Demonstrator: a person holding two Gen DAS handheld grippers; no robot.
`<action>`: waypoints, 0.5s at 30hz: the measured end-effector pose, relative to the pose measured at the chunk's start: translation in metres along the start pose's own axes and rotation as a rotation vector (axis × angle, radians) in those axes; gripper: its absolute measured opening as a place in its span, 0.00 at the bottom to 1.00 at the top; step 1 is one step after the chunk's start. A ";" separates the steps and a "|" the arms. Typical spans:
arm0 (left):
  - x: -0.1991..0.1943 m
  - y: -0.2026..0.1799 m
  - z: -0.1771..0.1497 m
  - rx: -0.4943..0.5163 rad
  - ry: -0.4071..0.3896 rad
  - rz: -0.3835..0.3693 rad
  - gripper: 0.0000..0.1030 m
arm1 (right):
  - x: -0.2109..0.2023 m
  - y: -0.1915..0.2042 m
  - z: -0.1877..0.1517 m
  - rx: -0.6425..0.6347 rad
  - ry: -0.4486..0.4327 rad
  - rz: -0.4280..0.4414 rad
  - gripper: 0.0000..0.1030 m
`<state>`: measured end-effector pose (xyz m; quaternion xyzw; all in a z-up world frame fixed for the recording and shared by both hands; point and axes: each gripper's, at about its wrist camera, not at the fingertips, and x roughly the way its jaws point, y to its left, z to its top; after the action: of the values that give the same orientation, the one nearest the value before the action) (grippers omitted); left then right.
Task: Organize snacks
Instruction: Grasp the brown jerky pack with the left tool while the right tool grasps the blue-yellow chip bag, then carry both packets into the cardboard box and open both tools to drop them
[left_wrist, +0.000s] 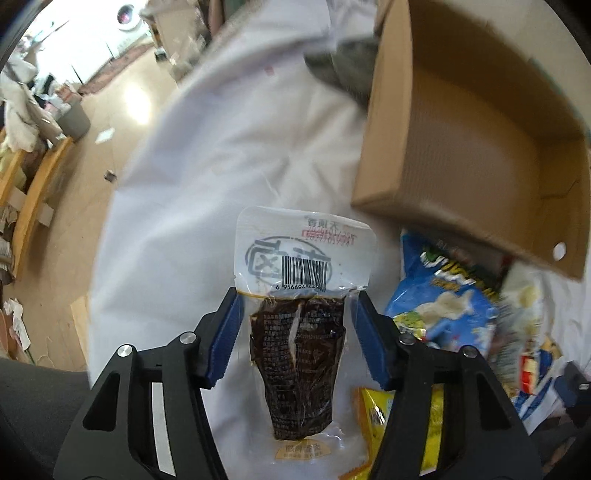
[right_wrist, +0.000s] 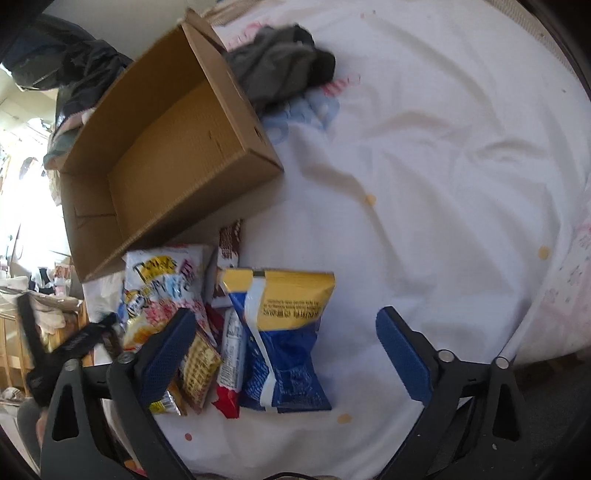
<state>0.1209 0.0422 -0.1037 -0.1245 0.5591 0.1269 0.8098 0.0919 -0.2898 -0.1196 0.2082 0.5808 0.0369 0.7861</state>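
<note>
White bedsheet (right_wrist: 424, 184) — cardboard box (right_wrist: 166, 155) on it, wooden floor (left_wrist: 122, 110) beyond.

On the clear vacuum pouch (left_wrist: 300, 295) we read a barcode with digits starting 6 95669, red date stamps too smeared to make out, and Chinese characters above; print on the other snack bags stayed illegible to us

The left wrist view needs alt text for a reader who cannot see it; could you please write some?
A clear vacuum-sealed pouch of dark meat sits between the left gripper jaws, above a white sheet. An empty cardboard box lies upper right, with snack bags below it.
</note>
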 end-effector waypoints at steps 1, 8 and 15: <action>-0.010 0.001 -0.001 0.004 -0.031 0.003 0.54 | 0.004 0.000 -0.001 -0.002 0.018 -0.006 0.90; -0.055 0.000 -0.010 0.035 -0.184 0.005 0.54 | 0.037 0.003 -0.007 -0.004 0.125 -0.025 0.60; -0.047 0.024 -0.012 0.003 -0.188 -0.027 0.54 | 0.018 -0.001 -0.008 -0.027 0.053 -0.022 0.29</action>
<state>0.0865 0.0578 -0.0655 -0.1183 0.4790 0.1265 0.8606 0.0898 -0.2831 -0.1379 0.1899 0.6033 0.0417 0.7734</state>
